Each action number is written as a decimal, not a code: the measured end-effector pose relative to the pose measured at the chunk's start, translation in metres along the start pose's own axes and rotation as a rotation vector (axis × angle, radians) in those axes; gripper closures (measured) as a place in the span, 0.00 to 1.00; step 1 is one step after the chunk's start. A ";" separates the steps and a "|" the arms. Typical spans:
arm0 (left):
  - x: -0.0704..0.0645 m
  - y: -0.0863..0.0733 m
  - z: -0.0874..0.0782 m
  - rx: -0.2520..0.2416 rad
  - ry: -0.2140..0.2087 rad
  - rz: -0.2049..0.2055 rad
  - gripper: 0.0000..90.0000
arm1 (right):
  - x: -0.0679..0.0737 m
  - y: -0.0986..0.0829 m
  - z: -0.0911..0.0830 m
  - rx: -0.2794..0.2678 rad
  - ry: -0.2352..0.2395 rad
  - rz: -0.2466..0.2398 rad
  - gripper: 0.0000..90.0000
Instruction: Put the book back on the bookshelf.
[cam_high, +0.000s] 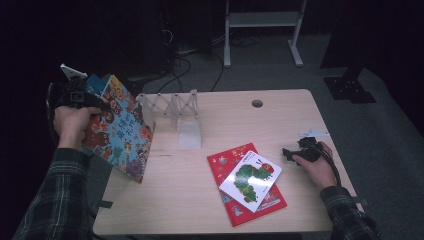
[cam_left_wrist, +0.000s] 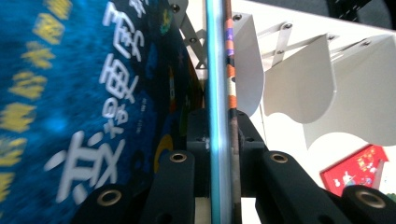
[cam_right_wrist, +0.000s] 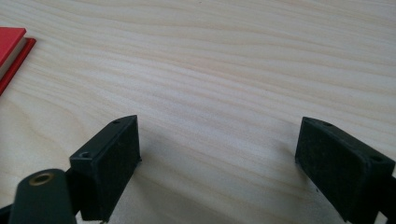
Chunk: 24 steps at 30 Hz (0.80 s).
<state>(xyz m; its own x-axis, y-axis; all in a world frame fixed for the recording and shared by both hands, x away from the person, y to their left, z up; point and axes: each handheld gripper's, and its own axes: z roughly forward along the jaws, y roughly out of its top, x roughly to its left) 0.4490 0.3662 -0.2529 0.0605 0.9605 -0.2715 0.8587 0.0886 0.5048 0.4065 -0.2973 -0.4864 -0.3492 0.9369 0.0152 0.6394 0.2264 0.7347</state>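
While the left tongs (cam_high: 95, 102) clamp the blue book (cam_high: 120, 127) mid-carry at nine o'clock and the right tongs (cam_right_wrist: 217, 163) rest released, slotting it into the white rack (cam_high: 172, 107) comes next

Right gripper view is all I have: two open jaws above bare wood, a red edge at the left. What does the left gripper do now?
Observer: The left gripper is clamped on the blue picture book, held tilted at the table's left edge.
Operator: What is my red edge?
Observer: A red book lying flat, with a caterpillar book on top.
Operator: Anything behind?
Observer: A white folding rack stands there.
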 end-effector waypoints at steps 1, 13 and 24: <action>-0.001 0.001 0.001 0.003 0.003 0.003 0.89 | 0.000 0.000 0.000 0.001 0.001 -0.001 0.14; 0.004 -0.003 -0.013 -0.075 0.054 0.057 0.75 | 0.000 0.000 0.000 0.001 0.003 -0.001 0.14; 0.007 -0.013 -0.034 -0.203 0.047 0.101 0.59 | 0.001 0.000 0.000 0.000 0.004 -0.002 0.14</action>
<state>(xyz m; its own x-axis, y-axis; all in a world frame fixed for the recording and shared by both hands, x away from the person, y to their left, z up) 0.4209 0.3805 -0.2334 0.1137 0.9780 -0.1751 0.7288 0.0377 0.6836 0.4060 -0.2969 -0.4864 -0.3533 0.9353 0.0164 0.6390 0.2285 0.7344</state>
